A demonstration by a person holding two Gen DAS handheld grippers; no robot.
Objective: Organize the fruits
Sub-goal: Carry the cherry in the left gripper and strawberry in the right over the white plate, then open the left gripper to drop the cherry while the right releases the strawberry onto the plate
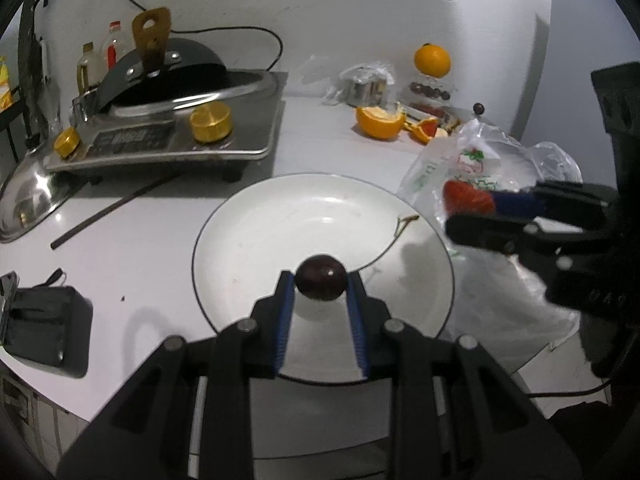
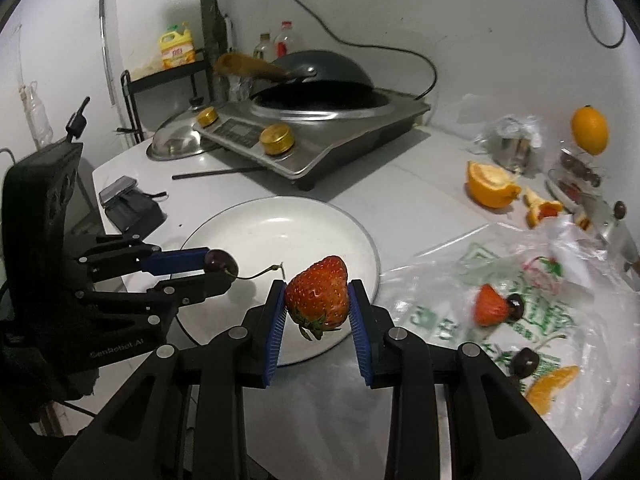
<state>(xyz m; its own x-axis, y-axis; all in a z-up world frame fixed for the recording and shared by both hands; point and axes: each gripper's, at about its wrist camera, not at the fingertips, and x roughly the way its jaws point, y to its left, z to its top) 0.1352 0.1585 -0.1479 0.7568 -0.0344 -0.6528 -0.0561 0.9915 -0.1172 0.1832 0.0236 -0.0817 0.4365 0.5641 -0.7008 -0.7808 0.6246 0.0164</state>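
My left gripper [image 1: 320, 285] is shut on a dark cherry [image 1: 320, 282] with a long stem, held over the near part of the white plate [image 1: 280, 216]. My right gripper [image 2: 316, 294] is shut on a red strawberry [image 2: 318, 292] above the plate's [image 2: 280, 224] near right rim. In the left wrist view the right gripper [image 1: 476, 212] and its strawberry [image 1: 468, 196] hang at the plate's right edge. In the right wrist view the left gripper [image 2: 218, 270] with the cherry [image 2: 221, 264] is at left. On the plastic bag [image 2: 540, 320] lie another strawberry [image 2: 490, 306], two cherries [image 2: 525, 362] and an orange segment [image 2: 550, 388].
An induction cooker [image 2: 320, 136] with a wok stands behind the plate, a steel lid [image 2: 176, 142] to its left. A cut orange [image 2: 490, 186], peel and a whole orange [image 2: 589, 130] sit far right. A black pouch [image 1: 40, 330] and a chopstick [image 1: 112, 208] lie left.
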